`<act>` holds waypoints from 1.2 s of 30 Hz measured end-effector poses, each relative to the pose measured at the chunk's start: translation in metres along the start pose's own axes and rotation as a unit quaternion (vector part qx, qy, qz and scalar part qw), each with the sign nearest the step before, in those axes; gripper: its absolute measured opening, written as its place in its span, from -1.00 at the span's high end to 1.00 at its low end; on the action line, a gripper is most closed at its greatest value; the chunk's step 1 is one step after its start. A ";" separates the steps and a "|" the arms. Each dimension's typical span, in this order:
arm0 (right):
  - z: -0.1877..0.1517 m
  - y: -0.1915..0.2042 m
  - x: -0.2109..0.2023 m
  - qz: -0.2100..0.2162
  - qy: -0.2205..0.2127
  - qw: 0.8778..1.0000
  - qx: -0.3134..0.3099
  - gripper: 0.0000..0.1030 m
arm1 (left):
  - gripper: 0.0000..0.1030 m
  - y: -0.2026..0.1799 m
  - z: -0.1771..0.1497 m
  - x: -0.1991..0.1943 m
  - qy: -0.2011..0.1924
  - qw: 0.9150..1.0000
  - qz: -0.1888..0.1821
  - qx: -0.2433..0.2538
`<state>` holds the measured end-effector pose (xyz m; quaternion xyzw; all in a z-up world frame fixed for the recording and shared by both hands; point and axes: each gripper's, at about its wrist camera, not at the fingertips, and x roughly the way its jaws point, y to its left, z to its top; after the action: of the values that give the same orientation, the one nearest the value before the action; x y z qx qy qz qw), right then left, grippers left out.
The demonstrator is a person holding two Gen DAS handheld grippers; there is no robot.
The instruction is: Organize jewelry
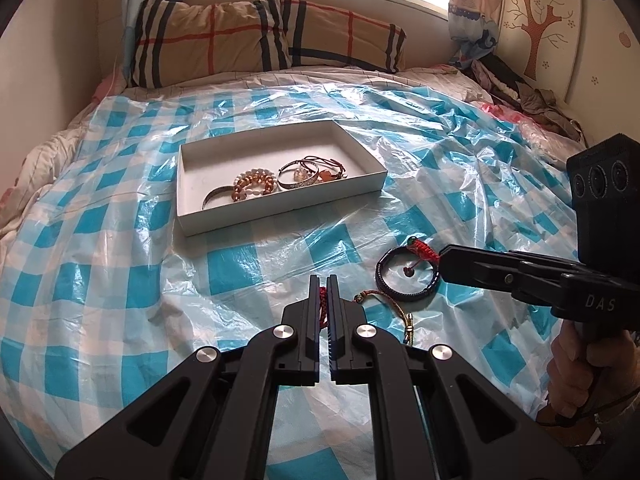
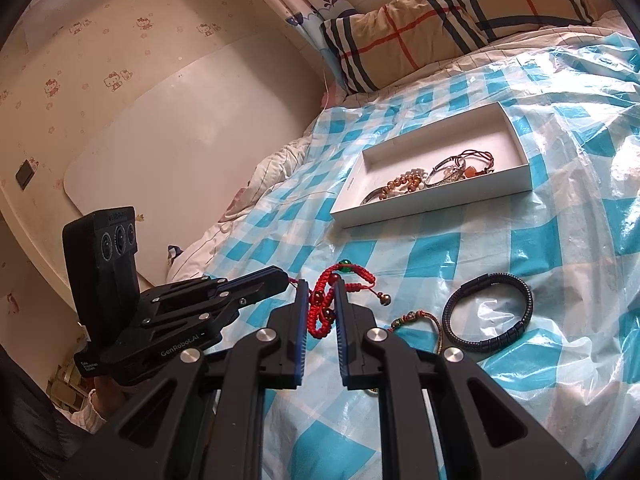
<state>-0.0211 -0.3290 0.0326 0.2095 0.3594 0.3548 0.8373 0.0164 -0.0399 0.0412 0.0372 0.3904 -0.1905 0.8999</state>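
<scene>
The red braided bracelet (image 2: 332,300) is pinched by both claws at once: the right claw (image 2: 322,312) is closed narrowly on its beaded loops, and the left claw (image 1: 324,296) is clamped almost fully on a strand of the same cord. I judge it light, limp and liable to snag (the knots and beads give the pads purchase, so the braid is the place to hold, not the dangling bell end).

In the left wrist view the white box (image 1: 192,216) lies at 11 o'clock from the claw tips, already holding bangles and a bead bracelet (image 1: 254,186), with bare floor along its far half. The dark leather bracelet (image 2: 490,312) and a gold-green cord (image 2: 420,320) lie at 3 o'clock of the right claw on the slick checked plastic sheet (image 2: 540,248), which may ruck. The path to the box looks open; its low rim needs clearing.
</scene>
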 end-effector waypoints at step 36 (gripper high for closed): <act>-0.033 -0.018 0.060 -0.108 0.134 0.984 -0.052 0.83 | 0.92 0.015 -0.042 0.056 0.102 0.994 -0.013 0.024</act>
<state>-0.0084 -0.2930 -0.0271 0.0762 0.4701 0.3054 0.8246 0.0280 -0.0343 -0.0293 0.0733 0.4759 -0.2067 0.8517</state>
